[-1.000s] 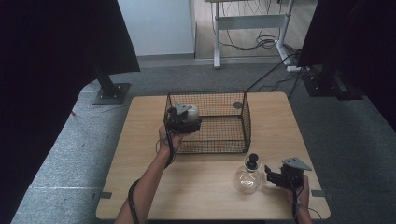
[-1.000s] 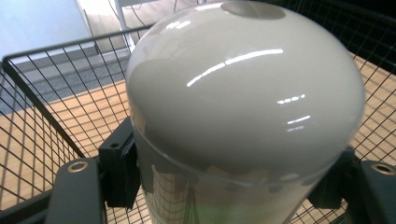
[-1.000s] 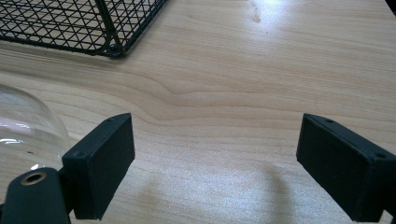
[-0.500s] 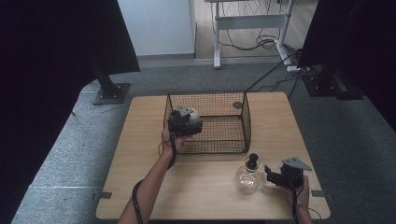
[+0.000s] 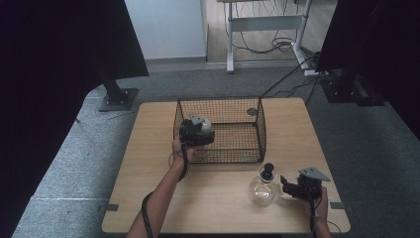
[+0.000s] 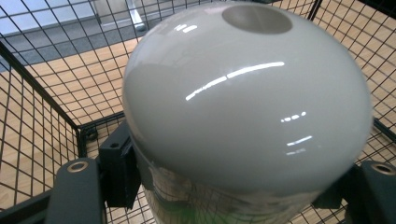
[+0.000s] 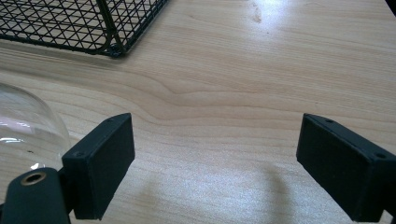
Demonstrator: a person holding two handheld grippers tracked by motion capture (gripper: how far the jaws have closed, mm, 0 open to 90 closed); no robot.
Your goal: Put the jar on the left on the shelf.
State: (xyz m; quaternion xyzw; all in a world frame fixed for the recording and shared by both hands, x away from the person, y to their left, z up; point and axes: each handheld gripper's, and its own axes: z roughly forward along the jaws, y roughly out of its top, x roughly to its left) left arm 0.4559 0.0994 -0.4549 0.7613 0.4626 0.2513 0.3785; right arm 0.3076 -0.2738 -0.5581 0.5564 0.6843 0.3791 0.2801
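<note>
White ceramic vase (image 6: 247, 107): round, glossy, small mouth at top; clamped between the jaws of the left claw (image 5: 197, 133), held just inside the near-left corner of the wire basket (image 5: 260, 130), above its mesh floor.

Left claw: closed on the vase's lower body, pads on either side.

Right claw (image 7: 215, 163): jaws wide apart, nothing between them, resting low over the table (image 7: 261, 70) just beside the glass flask (image 5: 262, 189).

Risks, judged: the glazed curve gives the pads little bite, so the vase could slip or roll if let go tilted or too high; ceramic might chip on the wire. The basket's near wall stands close to the hand and could snag the claw on the way out.

Surroundings: flask with black stopper (image 5: 268, 171) stands on the table in front of the basket, well clear of the vase.
</note>
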